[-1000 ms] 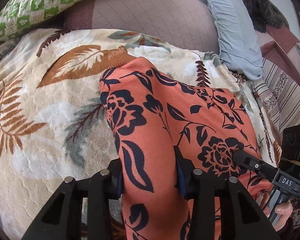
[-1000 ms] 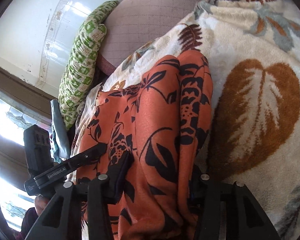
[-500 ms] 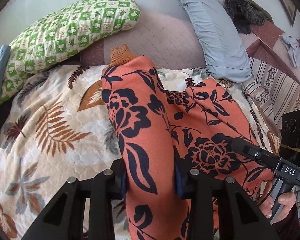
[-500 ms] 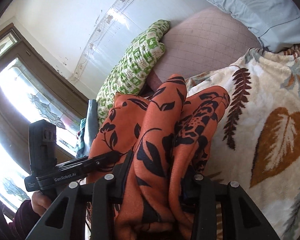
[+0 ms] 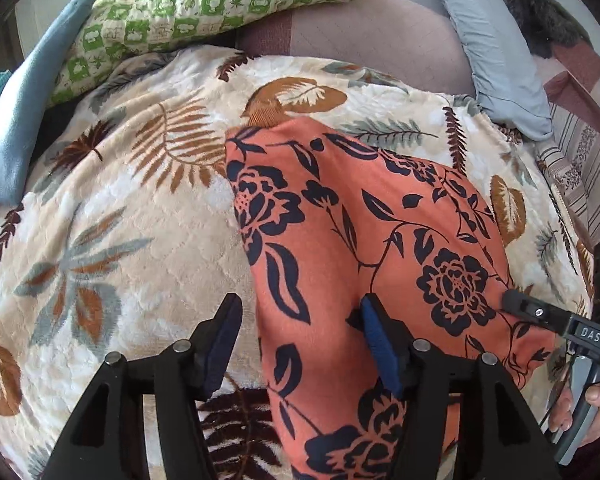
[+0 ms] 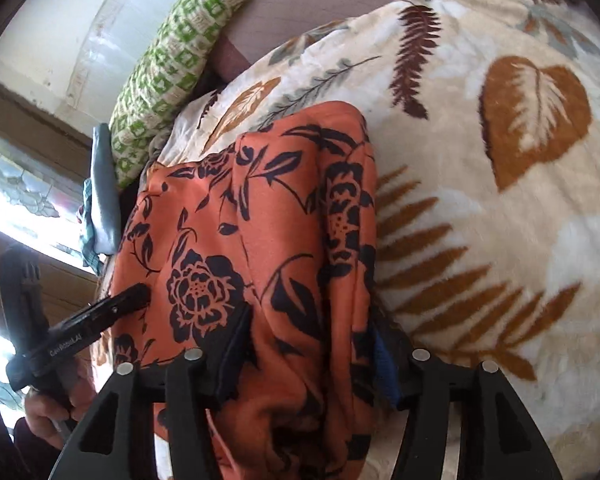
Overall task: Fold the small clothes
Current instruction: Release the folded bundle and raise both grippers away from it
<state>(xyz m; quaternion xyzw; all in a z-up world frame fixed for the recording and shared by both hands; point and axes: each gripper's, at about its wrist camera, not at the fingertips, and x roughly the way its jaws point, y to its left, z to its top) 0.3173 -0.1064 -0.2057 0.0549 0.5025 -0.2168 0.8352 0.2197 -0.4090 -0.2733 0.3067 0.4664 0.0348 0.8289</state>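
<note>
Item: orange floral garment (image 5: 364, 240), laid folded on leaf-print blanket (image 5: 132, 216), cuff at 12 o'clock. Left gripper (image 5: 300, 340) and right gripper (image 6: 308, 344): jaws just opening, spread, cloth between, apparently releasing to let the fold settle.

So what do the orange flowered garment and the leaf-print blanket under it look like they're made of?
Orange floral garment: probably a smooth, soft knit with a matte finish; it drapes in rounded folds, with a ribbed cuff. Leaf-print blanket: likely plush fleece, fuzzy and embossed.
</note>
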